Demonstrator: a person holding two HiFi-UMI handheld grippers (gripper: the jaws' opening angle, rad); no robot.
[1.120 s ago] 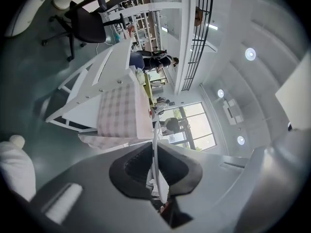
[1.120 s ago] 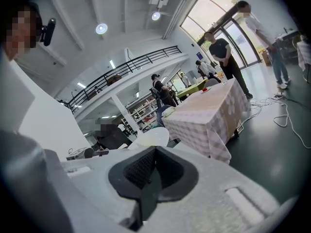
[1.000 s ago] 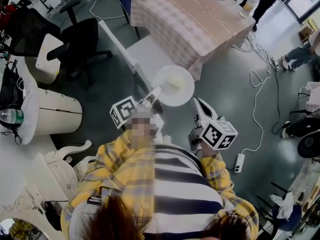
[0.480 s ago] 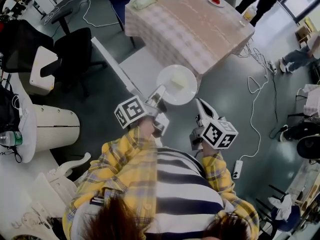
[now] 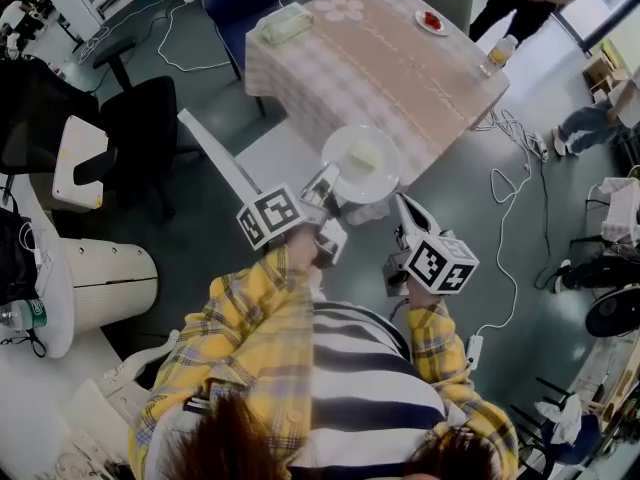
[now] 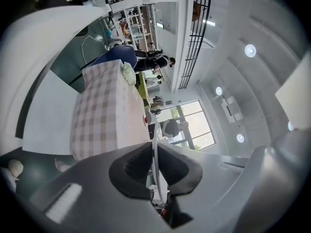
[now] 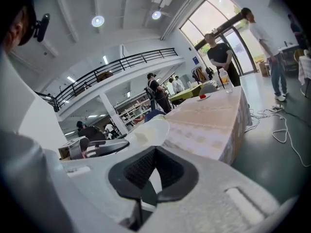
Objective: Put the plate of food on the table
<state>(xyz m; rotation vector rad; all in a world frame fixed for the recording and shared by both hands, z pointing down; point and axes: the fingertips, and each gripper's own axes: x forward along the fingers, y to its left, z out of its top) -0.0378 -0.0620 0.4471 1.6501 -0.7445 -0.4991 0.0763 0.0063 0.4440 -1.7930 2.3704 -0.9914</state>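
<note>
The white plate is in the air in front of the person, close to the near edge of the worktop with the checked cloth, and it is not yet set down on it. The left claw is clenched on the plate's near rim; in the left gripper view the rim stands as a thin white line between the two pads. The right claw is closed with nothing in it and hangs just beside the plate's other side. The plate looks stiff, smooth and breakable, so I judge it will not bend but can slip in the pads. Since only one edge is gripped, its weight probably pulls the far side down. The pale piece of food lies loose on it and may slide if the plate tilts. A second hold on the opposite rim would likely make it steadier.
</note>
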